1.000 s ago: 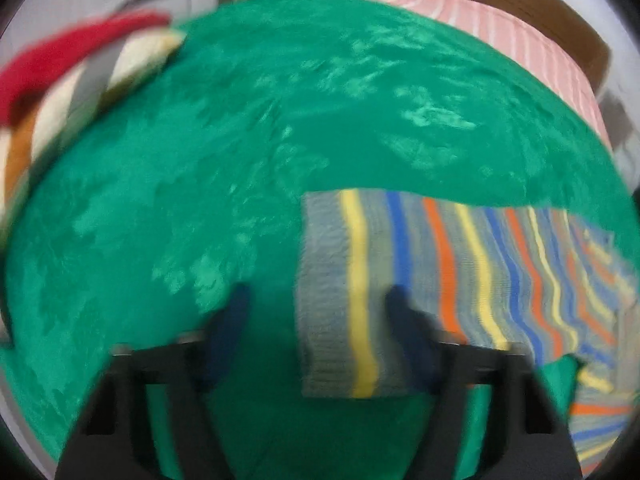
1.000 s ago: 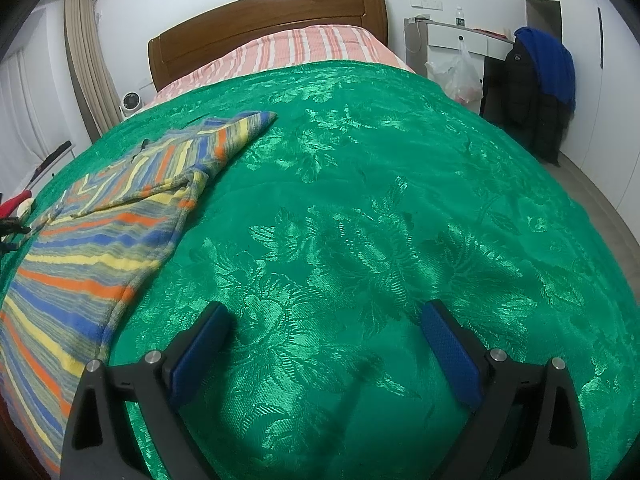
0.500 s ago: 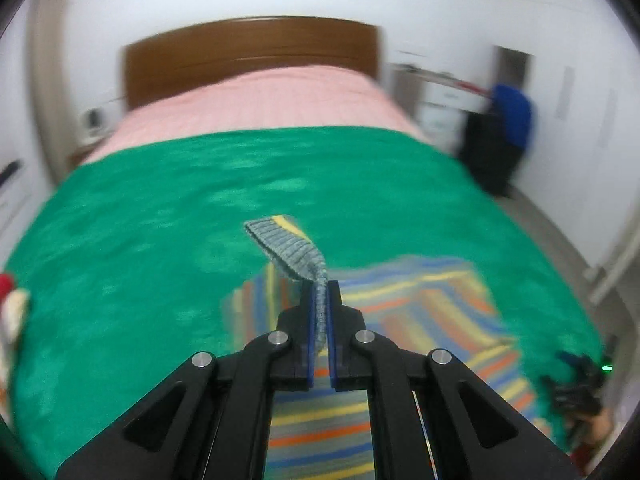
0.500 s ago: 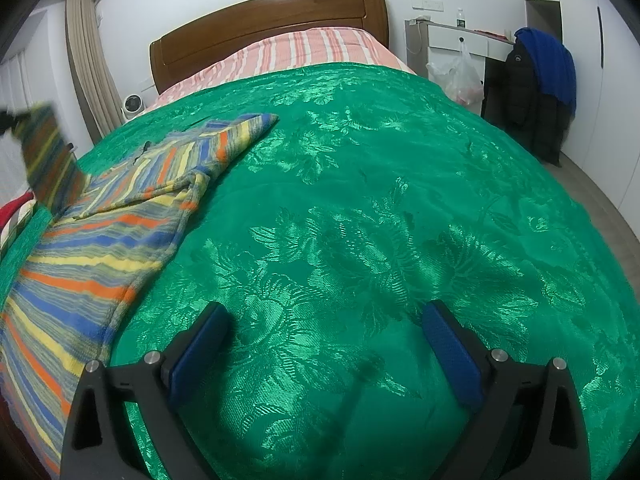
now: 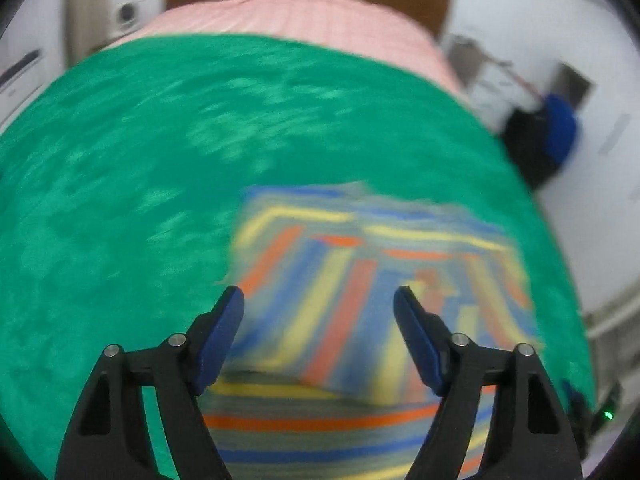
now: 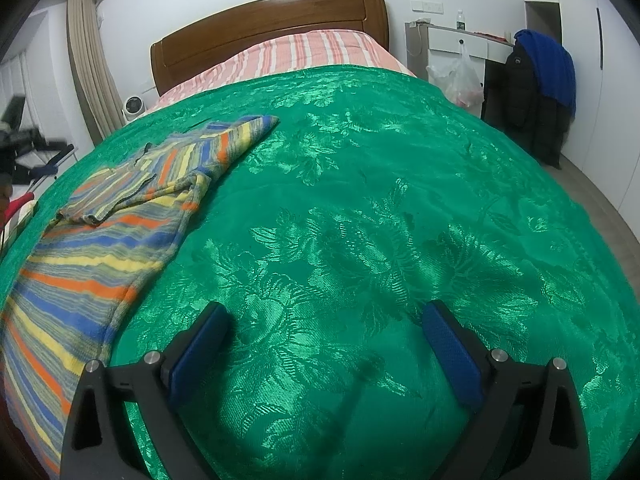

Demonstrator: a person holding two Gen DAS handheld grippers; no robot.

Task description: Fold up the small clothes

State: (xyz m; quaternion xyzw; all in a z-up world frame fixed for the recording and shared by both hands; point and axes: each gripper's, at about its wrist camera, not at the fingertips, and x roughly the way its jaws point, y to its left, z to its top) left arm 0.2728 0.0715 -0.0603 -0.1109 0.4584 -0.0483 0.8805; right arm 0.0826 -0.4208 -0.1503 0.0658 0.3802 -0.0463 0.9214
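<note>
Left claw (image 5: 318,300): directly above striped sweater (image 5: 360,320); jaws opening, nothing pinched between them.
Right claw (image 6: 324,332): wide open, empty, over bare green bedspread (image 6: 380,200), sweater off to its left.
Sweater axis: runs from foot of bed toward headboard (image 6: 272,28).
Nearer claw: left.

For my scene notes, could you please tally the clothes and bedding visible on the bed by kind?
Striped knit garment, partly folded: 1
Green bedspread: 1
Pink striped sheet: 1
Total: 3
</note>
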